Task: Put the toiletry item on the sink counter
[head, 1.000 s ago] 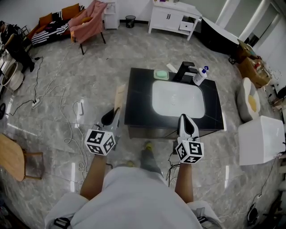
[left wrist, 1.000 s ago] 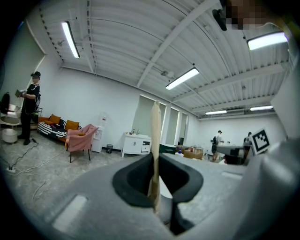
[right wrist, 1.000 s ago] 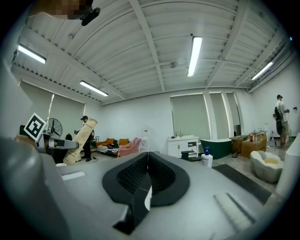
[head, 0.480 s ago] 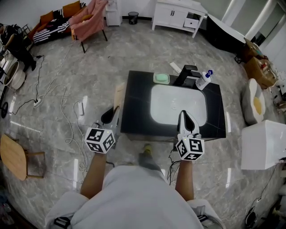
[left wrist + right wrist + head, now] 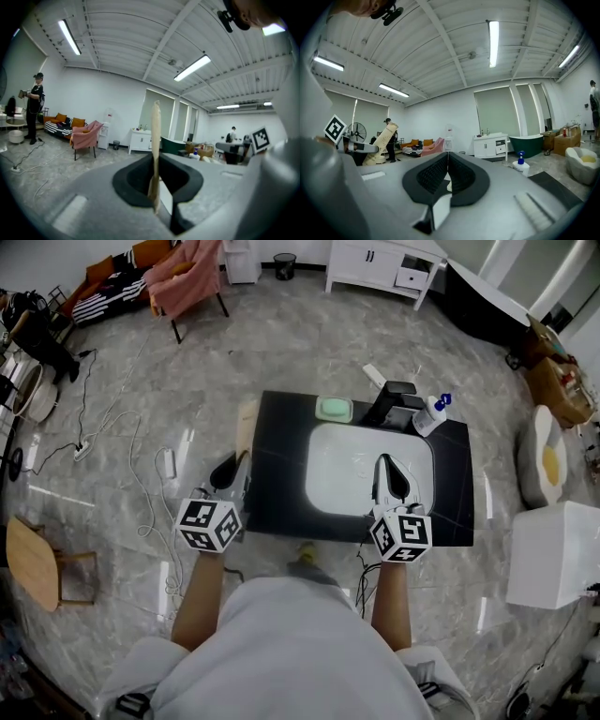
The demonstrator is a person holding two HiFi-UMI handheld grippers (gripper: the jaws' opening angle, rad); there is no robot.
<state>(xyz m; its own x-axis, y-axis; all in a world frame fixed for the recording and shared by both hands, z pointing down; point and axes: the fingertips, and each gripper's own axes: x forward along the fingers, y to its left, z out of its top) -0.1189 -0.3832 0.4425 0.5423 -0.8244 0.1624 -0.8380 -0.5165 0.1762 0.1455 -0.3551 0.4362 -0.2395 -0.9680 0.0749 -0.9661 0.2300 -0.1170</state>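
1. Left of the white oval basin (image 5: 347, 470), the left hand-held gripper (image 5: 232, 486) clamps the flat cream toiletry item (image 5: 247, 432); its print is unreadable.
2. The right hand-held gripper (image 5: 390, 482), jaws together, hangs over the basin.
3. Behind the basin, a green soap dish (image 5: 335, 409) sits on the glossy black tabletop (image 5: 281, 465).

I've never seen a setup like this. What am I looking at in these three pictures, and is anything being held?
A person holds a hand-operated gripper in each hand; there's no robot arm. The top-down picture comes from a camera on their head; the other two come from cameras riding on each gripper, looking along its jaws. Below is a black sink counter with a white basin, black faucet, green soap dish and blue-topped bottle. The left gripper is clamped on a thin, flat beige item, at the counter's left edge. The right gripper is shut and empty.
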